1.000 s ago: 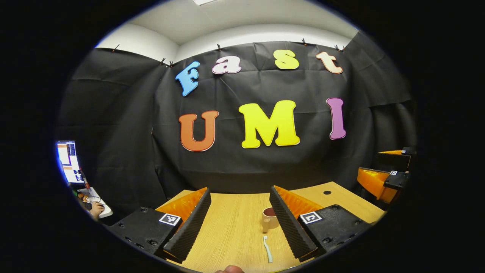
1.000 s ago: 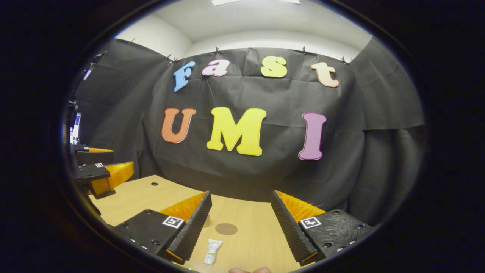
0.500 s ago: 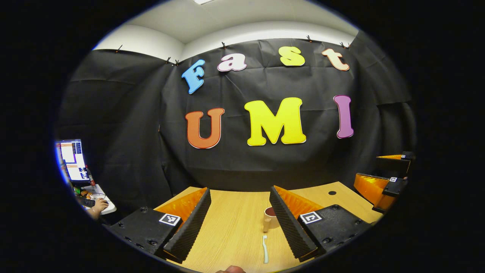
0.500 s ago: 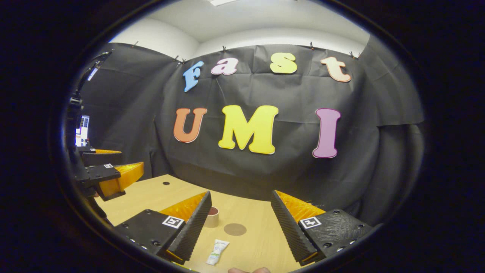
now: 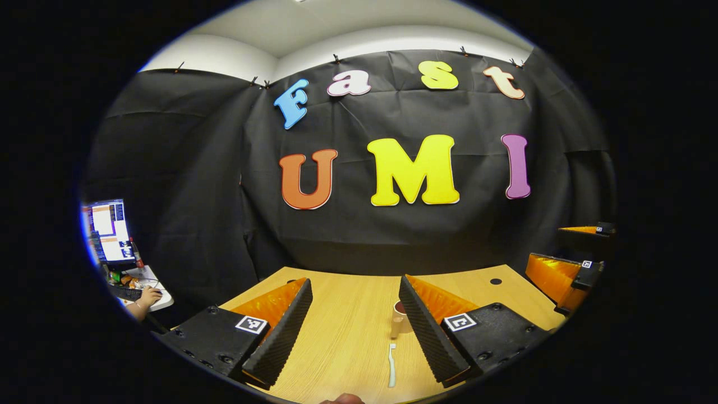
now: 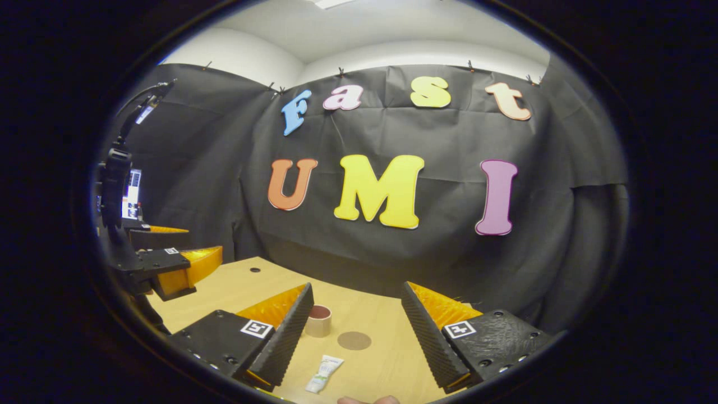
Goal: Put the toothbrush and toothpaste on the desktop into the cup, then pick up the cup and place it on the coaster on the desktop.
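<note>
In the left gripper view a pale toothbrush [image 5: 391, 365] lies on the wooden desk [image 5: 342, 336], and a beige cup [image 5: 398, 318] with a dark red inside stands just beyond it. My left gripper [image 5: 354, 331] hangs open above the desk, its right finger hiding part of the cup. In the right gripper view a white toothpaste tube [image 6: 323, 374] lies near the front, the cup [image 6: 318, 320] stands behind it, and a round brown coaster [image 6: 354, 340] lies to the cup's right. My right gripper [image 6: 356, 331] is open, holding nothing.
The other gripper shows at the right edge [image 5: 566, 269] of the left gripper view and at the left edge [image 6: 168, 264] of the right gripper view. A monitor [image 5: 106, 230] and a person's hand [image 5: 147, 296] sit outside the booth, left. The desk has a small round hole [image 5: 495, 281].
Both cameras have turned leftward, so the wall and desk objects have slid right in each view. The cup has come out from behind the right gripper's left finger. Both grippers stay open.
</note>
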A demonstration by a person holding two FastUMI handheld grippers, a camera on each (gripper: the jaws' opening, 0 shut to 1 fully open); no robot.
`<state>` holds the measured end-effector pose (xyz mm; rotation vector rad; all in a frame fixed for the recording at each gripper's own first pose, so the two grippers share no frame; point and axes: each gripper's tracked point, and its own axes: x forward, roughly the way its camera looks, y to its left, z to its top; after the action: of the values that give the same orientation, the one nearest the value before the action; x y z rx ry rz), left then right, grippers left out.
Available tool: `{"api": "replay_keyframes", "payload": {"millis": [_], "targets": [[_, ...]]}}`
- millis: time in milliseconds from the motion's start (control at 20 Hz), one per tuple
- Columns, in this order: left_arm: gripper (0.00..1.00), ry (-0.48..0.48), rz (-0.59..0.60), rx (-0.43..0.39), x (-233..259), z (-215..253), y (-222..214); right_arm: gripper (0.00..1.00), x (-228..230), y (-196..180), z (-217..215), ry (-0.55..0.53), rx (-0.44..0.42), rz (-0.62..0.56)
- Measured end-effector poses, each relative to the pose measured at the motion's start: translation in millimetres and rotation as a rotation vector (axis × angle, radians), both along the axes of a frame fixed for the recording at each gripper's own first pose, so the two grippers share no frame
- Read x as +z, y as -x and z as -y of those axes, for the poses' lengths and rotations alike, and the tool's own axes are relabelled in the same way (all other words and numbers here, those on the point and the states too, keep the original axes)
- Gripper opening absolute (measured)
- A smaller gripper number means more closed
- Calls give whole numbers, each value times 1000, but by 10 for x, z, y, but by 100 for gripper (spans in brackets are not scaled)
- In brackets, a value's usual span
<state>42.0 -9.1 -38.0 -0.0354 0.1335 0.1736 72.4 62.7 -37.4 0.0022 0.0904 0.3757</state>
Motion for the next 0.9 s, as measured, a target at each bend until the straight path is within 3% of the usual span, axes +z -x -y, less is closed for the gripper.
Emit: {"api": "replay_keyframes", "payload": {"millis": [550,900], "targets": [[99,24,-104,-128,-307,64,-253,95,-264,-69,-230,34,-56,-100],[98,31,-119,-178,-361,77,-366,96,-281,-174,-287,53,-91,-101]]}}
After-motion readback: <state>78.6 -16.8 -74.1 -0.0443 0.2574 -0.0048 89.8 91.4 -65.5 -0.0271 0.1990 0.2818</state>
